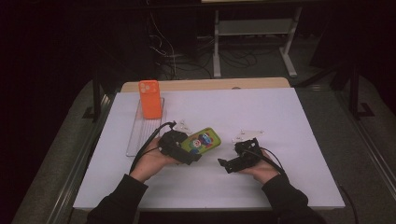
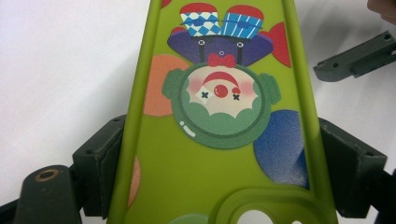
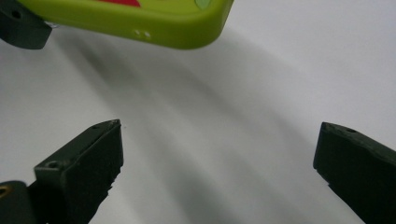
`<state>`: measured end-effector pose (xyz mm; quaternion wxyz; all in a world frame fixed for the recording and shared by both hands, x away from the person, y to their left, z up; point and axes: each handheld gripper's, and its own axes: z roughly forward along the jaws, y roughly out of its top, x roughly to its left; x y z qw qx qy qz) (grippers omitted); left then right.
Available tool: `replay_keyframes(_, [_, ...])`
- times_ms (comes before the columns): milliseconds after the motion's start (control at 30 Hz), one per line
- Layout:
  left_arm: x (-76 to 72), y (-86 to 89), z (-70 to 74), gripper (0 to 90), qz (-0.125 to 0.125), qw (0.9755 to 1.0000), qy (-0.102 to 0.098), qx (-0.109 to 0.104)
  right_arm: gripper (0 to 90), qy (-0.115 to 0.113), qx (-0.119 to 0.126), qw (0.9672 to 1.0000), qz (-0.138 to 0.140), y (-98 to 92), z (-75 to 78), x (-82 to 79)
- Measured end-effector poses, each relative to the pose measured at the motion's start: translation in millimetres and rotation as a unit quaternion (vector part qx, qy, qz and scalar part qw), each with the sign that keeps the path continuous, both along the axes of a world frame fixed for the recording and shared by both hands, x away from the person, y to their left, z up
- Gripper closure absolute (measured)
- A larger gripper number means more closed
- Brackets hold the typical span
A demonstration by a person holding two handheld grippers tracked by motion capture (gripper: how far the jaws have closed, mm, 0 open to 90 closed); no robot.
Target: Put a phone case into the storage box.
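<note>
A green phone case (image 1: 202, 140) printed with a cartoon clown is held above the white table, and my left gripper (image 1: 190, 154) is shut on its two long sides. In the left gripper view the green phone case (image 2: 219, 116) runs up between the two black pads (image 2: 105, 163). My right gripper (image 1: 227, 164) stands open just to the right of the case, low over the table, with nothing between its fingers. In the right gripper view the case's corner (image 3: 154, 21) hangs beyond the spread right gripper (image 3: 219, 154). An orange phone case (image 1: 150, 98) lies at the far left.
A clear tray (image 1: 140, 133) lies along the left side of the white table (image 1: 261, 112), with the orange case on its far end. A wooden board (image 1: 233, 84) borders the table's far edge. Desk legs and cables stand on the dark floor behind.
</note>
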<state>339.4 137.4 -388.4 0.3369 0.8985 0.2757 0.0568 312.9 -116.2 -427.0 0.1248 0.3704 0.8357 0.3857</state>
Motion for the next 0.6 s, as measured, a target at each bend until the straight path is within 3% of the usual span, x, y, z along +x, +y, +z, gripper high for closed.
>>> replay_keyframes(67, [-0.3,-0.4,-0.3,15.0,-0.001,1.0000,0.004,-0.002,0.8,-0.014,-0.012,0.9998,-0.002,1.8,0.4,-1.3])
replay_keyframes(100, [1.0,1.1,0.8,15.0,-0.013,0.9998,0.002,0.013,0.8,-0.020,-0.015,0.9997,0.000,2.6,0.8,-2.1])
replay_keyframes(233, [0.6,0.5,0.3,15.0,-0.015,0.9998,0.002,0.013,0.8,-0.044,-0.037,0.9983,0.010,5.9,1.1,-5.1])
replay_keyframes(267, [-0.9,-1.6,-0.9,15.0,-0.003,1.0000,0.005,-0.002,0.8,-0.045,-0.041,0.9981,0.013,6.6,1.2,-5.8])
replay_keyframes(367, [-0.8,-1.4,-1.0,15.0,-0.009,0.9999,0.006,0.004,0.8,-0.065,-0.060,0.9959,0.020,9.7,0.6,-7.4])
replay_keyframes(400, [0.2,-0.1,-0.3,15.0,-0.018,0.9997,0.004,0.015,0.8,-0.073,-0.070,0.9946,0.022,11.2,0.5,-8.7])
replay_keyframes(500, [-0.4,-0.4,-0.3,15.0,-0.017,0.9997,0.006,0.014,0.8,-0.092,-0.090,0.9913,0.028,13.7,0.5,-11.0])
replay_keyframes(600, [0.2,-0.1,0.1,15.0,-0.021,0.9996,0.001,0.017,0.8,-0.125,-0.121,0.9840,0.039,15.9,-0.2,-13.4])
